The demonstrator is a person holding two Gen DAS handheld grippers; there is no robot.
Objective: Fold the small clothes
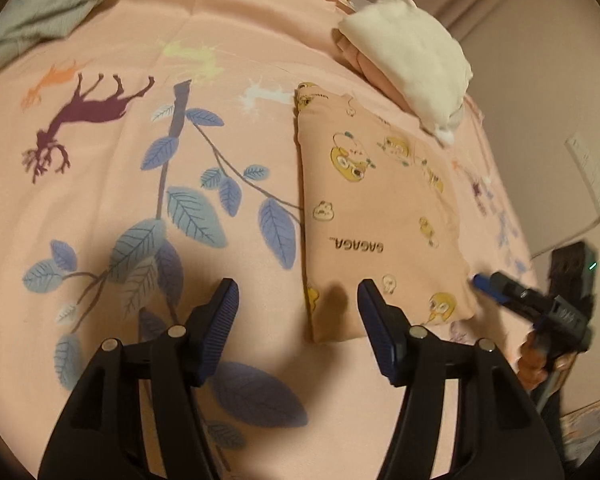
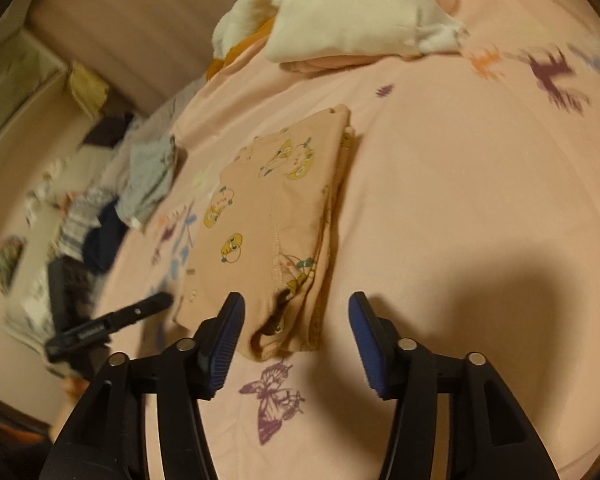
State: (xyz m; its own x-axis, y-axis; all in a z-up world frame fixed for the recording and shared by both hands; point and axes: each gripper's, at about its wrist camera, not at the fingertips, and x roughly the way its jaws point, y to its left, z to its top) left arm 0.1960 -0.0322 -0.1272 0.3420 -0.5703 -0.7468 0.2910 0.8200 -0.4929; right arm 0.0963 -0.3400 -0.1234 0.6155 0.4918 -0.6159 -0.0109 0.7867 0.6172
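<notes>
Both grippers, left gripper (image 1: 298, 294) and right gripper (image 2: 296, 308), gape empty over folded garment (image 1: 380, 208); pink printed bedsheet (image 1: 228, 60) beneath

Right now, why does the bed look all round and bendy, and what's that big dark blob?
Both wrist views use fisheye lenses, so the pink bedsheet bulges. In the right wrist view the dark blob is a shadow on the sheet, and the clothes pile at the left is blurred. In the left wrist view the right gripper is smeared.
</notes>
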